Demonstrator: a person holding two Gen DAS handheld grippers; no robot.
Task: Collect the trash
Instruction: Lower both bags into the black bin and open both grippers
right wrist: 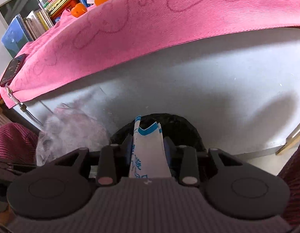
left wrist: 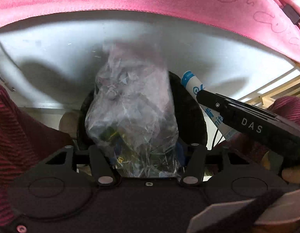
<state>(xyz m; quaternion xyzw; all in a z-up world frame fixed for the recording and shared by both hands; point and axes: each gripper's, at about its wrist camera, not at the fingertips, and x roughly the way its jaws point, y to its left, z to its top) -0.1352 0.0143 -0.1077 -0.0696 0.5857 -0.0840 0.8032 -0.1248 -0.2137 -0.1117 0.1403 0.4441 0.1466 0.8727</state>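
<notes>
Grippers: I hold one in each hand, both low in front of a white panel under the hem of a pink towel (right wrist: 150, 29).
Left gripper (left wrist: 143, 151): its fingers are closed on a crumpled clear plastic bag (left wrist: 130, 112) that stands up between them; darker scraps, green and yellow, show through its lower part.
Right gripper (right wrist: 148, 149): its blue pads (right wrist: 168, 151) are clamped on a flattened white-and-blue paper wrapper (right wrist: 148, 155), which pokes out forward past the tips.
Bin: a round black-lined trash bin (right wrist: 179, 128) sits straight ahead at twelve o'clock of the right gripper, its rim just beyond the wrapper's end; from the left wrist its dark rim (left wrist: 190, 108) shows behind the bag.
Neighbours: from the left wrist, the right gripper comes in from three o'clock with the wrapper; from the right wrist, the bag is a blurred pale shape at nine o'clock.
Step, as I judge it: dropping both pieces into the bin.
Doing it well: I would carry each tip clearly over the opening before parting the fingers, wrapper first, since it already points at the rim.
Care: the bag is light and may cling to the pads, so I would open wide and tip it downward.
Spacing: I would keep the two grippers from colliding; they are near each other.
</notes>
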